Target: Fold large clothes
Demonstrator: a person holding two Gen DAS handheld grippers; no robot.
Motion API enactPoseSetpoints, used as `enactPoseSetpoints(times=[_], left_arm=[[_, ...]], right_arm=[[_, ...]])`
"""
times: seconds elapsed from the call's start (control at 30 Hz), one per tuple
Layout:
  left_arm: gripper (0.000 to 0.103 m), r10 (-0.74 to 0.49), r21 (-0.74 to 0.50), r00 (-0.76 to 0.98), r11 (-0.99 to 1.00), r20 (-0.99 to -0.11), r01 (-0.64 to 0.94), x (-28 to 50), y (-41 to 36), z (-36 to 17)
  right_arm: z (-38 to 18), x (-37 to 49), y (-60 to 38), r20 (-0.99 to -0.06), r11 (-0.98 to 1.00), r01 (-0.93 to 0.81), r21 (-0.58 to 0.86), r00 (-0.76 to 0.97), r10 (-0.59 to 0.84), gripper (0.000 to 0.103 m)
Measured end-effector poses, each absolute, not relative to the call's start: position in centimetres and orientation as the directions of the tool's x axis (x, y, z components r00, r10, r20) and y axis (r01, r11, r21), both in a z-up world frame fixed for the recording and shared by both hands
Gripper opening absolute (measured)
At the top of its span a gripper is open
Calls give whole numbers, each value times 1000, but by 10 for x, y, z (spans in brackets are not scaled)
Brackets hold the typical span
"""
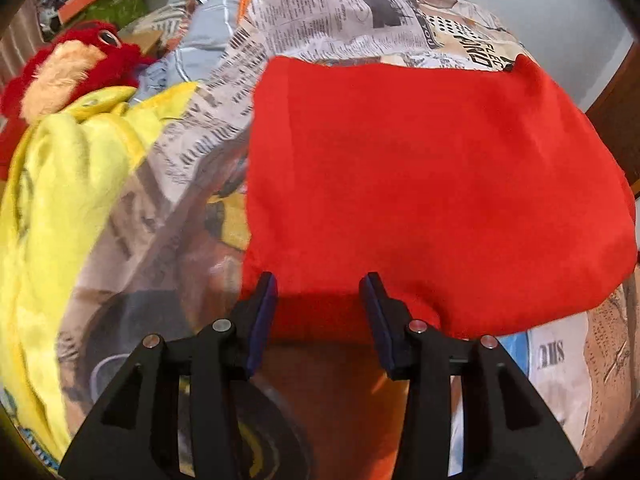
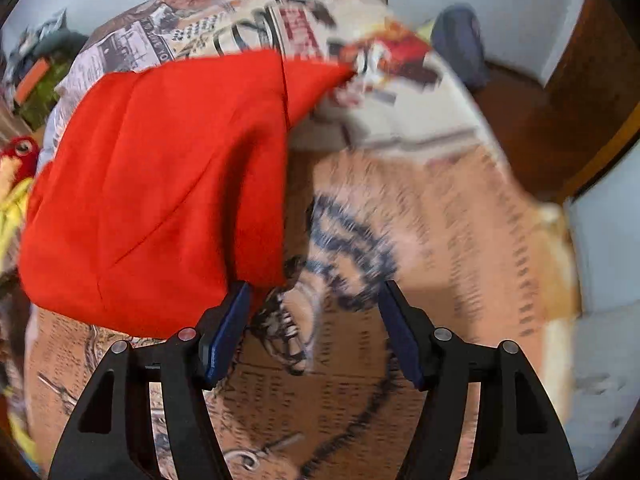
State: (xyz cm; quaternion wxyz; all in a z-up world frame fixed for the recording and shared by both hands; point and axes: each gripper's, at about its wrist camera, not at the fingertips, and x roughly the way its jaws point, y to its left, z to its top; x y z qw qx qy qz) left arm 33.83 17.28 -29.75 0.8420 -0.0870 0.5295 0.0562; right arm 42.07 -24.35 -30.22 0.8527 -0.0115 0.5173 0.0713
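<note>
While red garment lies flat on newsprint bedsheet, left gripper gapes over its near hem; right gripper gapes beside its right edge, both gripping nothing.

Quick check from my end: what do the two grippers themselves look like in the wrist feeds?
Both look alike. The left gripper and right gripper each have two black angular plastic fingers with triangular cut-outs, dark blue pads on the inner faces, and round silver pins at the linkage joints. No cables, markings, sleeves or hands show in either view.
</note>
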Motion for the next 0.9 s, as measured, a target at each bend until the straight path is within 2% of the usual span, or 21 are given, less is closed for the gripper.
enactPoseSetpoints(times=[0.1,0.2,0.33,0.47,0.6,0.7,0.83,0.9], left_arm=[[44,105,-31,491,965,-865,-262,322,177,-282],[44,73,-127,545,939,-835,-321,309,190,-268],[44,-13,-268,611,906,-791,-328,294,198,-256],[44,-121,-345,601,898,-790,-273,295,189,-260],[44,-255,-449,545,856,-799,-258,303,180,-281],[44,-321,-532,553,802,-769,-273,303,182,-292],[44,-389,-600,534,740,-751,-304,307,181,-310],[44,-416,-627,523,704,-744,-332,311,181,-322]], right_arm=[[-271,413,-234,-836,988,-156,14,540,97,62],[-238,404,-215,-774,979,-203,4,620,131,63],[-218,400,-182,-740,957,-289,15,641,205,63],[-230,405,-150,-750,933,-359,26,610,256,64],[-261,412,-117,-798,917,-399,-1,553,240,64],[-284,414,-107,-826,915,-402,-17,522,214,65],[-285,414,-112,-822,920,-391,-27,532,202,75],[-286,416,-118,-826,920,-393,1,518,222,76]])
